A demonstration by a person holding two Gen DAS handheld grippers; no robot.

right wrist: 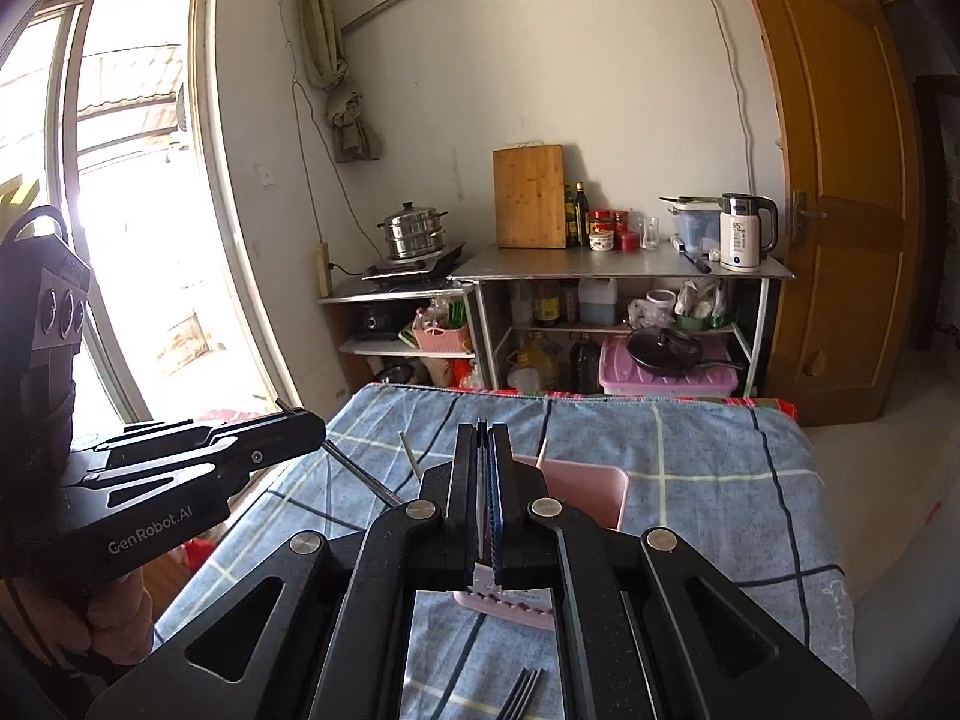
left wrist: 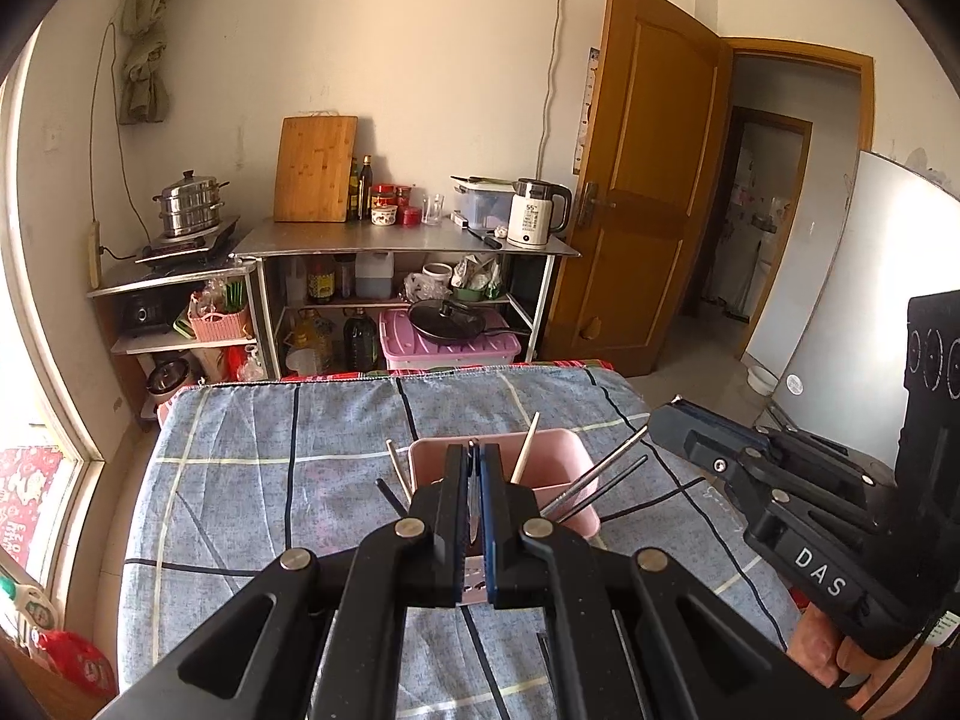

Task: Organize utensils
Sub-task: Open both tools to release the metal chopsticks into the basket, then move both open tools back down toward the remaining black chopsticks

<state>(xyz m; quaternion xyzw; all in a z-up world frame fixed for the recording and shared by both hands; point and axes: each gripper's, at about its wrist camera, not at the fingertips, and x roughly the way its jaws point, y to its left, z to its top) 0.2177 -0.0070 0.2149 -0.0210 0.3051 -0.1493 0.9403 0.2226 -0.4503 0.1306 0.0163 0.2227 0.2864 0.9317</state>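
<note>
Black left gripper (left wrist: 474,450) and right gripper (right wrist: 482,429): jaws fully closed, each seemingly on something thin, identity unclear. Pink utensil holder (left wrist: 558,450) below on checked cloth (left wrist: 252,468), partly hidden; chopsticks (left wrist: 600,480) protrude. Dark utensils (right wrist: 522,693) cut off.

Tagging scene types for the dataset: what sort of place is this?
Most likely a small home kitchen corner in a lived-in room. A steel shelf unit against the wall carries a bamboo cutting board, an electric kettle and a stacked steamer pot on a cooktop.
</note>
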